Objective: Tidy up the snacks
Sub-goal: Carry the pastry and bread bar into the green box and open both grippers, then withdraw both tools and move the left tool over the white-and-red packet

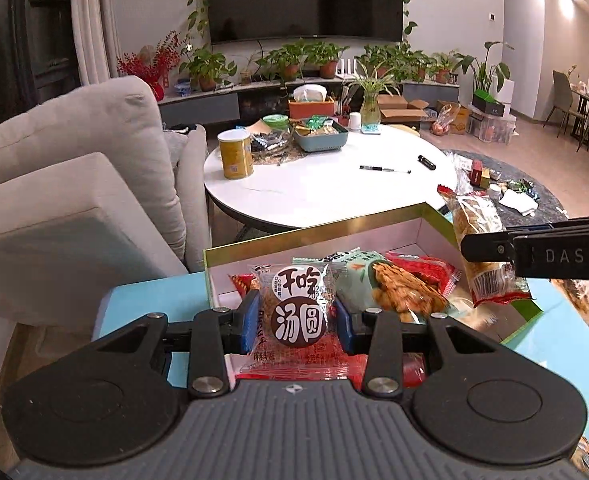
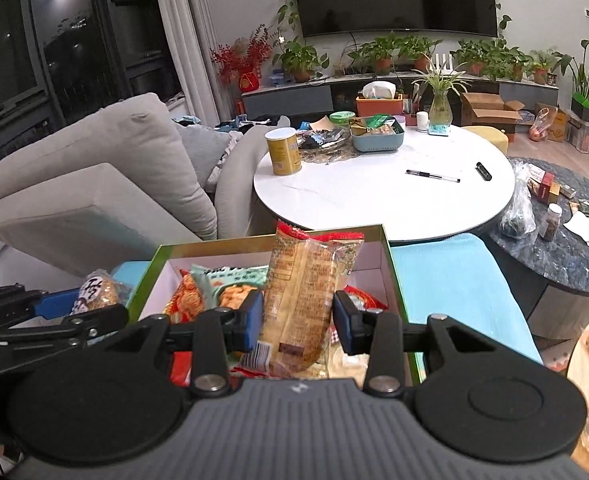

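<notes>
My left gripper (image 1: 298,320) is shut on a clear snack packet with a brown round label (image 1: 299,312), held just above the near edge of a green-and-gold box (image 1: 314,232). My right gripper (image 2: 297,320) is shut on a long yellow-orange snack packet with red ends (image 2: 302,300), held upright over the same box (image 2: 214,242). That packet and the right gripper also show at the right of the left wrist view (image 1: 478,236). The box holds a pale green packet (image 1: 378,284) and red packets (image 1: 426,268). The left gripper with its packet shows at the left of the right wrist view (image 2: 94,292).
The box rests on a light blue surface (image 2: 446,272). A grey sofa (image 1: 74,184) stands to the left. Beyond is a white round table (image 2: 374,196) with a yellow can (image 2: 283,151), a teal tray and pens. A dark marble table (image 2: 566,248) with small items is at right.
</notes>
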`<action>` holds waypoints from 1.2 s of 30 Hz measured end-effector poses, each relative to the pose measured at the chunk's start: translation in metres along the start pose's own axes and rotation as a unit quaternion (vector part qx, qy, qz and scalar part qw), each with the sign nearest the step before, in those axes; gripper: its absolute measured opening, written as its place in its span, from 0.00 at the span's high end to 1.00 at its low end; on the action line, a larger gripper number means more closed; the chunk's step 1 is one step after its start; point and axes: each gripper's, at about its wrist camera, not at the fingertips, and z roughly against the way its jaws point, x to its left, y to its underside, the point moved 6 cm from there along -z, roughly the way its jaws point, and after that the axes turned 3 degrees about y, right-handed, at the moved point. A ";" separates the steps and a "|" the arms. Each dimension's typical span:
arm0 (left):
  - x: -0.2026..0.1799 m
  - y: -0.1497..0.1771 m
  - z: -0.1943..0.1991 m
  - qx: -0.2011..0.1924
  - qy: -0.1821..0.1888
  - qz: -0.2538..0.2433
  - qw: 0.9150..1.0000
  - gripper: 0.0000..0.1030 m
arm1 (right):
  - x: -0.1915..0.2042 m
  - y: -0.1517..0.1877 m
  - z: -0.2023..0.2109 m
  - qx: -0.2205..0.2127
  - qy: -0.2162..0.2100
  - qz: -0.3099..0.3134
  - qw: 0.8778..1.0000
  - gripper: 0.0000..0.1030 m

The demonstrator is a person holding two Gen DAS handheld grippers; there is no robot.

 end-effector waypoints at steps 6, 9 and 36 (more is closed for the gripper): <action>0.004 -0.005 -0.026 0.008 0.004 0.010 1.000 0.65 | -0.004 -0.001 -0.024 0.009 -0.001 0.001 1.000 0.38; 0.004 -0.006 -0.036 0.012 0.004 0.007 1.000 0.65 | -0.007 -0.001 -0.032 0.014 0.000 -0.002 1.000 0.38; 0.014 0.002 -0.008 -0.017 -0.018 0.005 1.000 0.35 | -0.005 -0.020 0.036 -0.140 -0.012 0.014 0.990 0.17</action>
